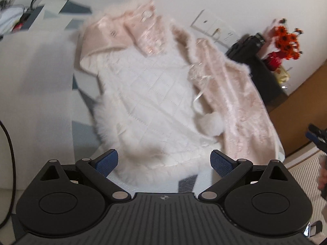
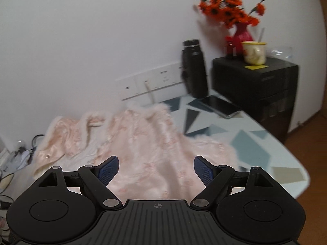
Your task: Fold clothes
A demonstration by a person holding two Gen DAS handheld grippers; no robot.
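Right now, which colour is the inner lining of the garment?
White, quilted lining; clearest in the left wrist view.

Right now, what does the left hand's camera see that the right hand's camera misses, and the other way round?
Only the left wrist view shows the garment's white quilted lining and its fluffy pompom. Only the right wrist view shows a phone lying on the table and a cream mug. Both show the pink fur-trimmed garment, the orange flowers, the black bottle and open grippers: left gripper, right gripper.
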